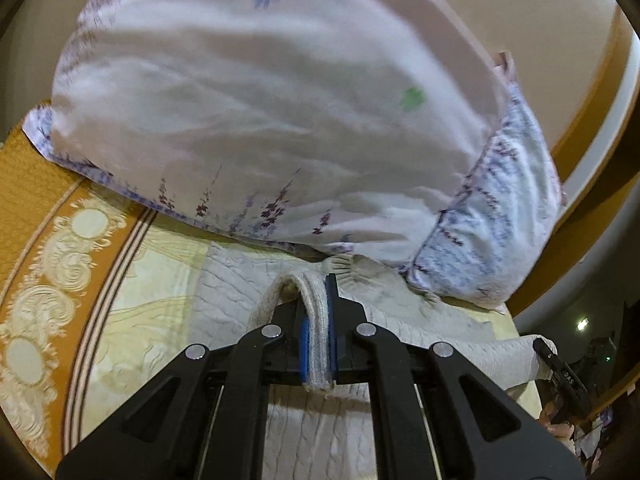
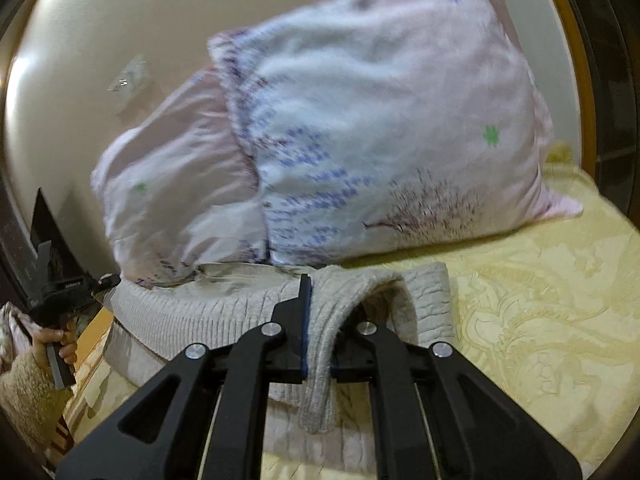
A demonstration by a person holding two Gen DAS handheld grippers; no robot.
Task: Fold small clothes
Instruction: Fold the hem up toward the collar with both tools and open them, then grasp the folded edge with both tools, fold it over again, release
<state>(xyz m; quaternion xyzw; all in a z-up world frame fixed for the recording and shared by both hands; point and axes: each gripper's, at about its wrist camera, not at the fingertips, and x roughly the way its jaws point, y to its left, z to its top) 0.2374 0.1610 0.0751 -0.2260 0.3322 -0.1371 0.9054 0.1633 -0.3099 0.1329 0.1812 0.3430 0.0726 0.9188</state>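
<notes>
Left gripper (image 1: 318, 320): jaws closed on a ribbed edge of the grey knit garment (image 1: 280, 280); fabric loops up between the 2 blue-padded fingers (image 1: 331, 292).
Right gripper (image 2: 320, 320): jaws pinched on a ribbed band of the same grey knit garment (image 2: 224, 312); cloth drapes over the right-hand finger and hides it.
Garment position: on the yellow patterned bedspread (image 2: 540, 320), its far edge touching or tucked under the floral pillow (image 2: 380, 140) at 12 o'clock in both wrist views.
Risk 1, pillow snag: if the knit is trapped under the pillow, a pull would likely drag the pillow (image 1: 280, 100) or stretch the weave.
Risk 2, uneven fold: the 2 grips hold differing bites of fabric; the fold line could skew.
Risk 3, slip: the knit is soft and thick; judged likely to creep out of the pads under tension.
Risk 4, bunching: a hanging tail below the right jaws, at 6 o'clock, could get folded inside.
Risk 5, visibility: both views are blurred; layer count in each grip cannot be told.
</notes>
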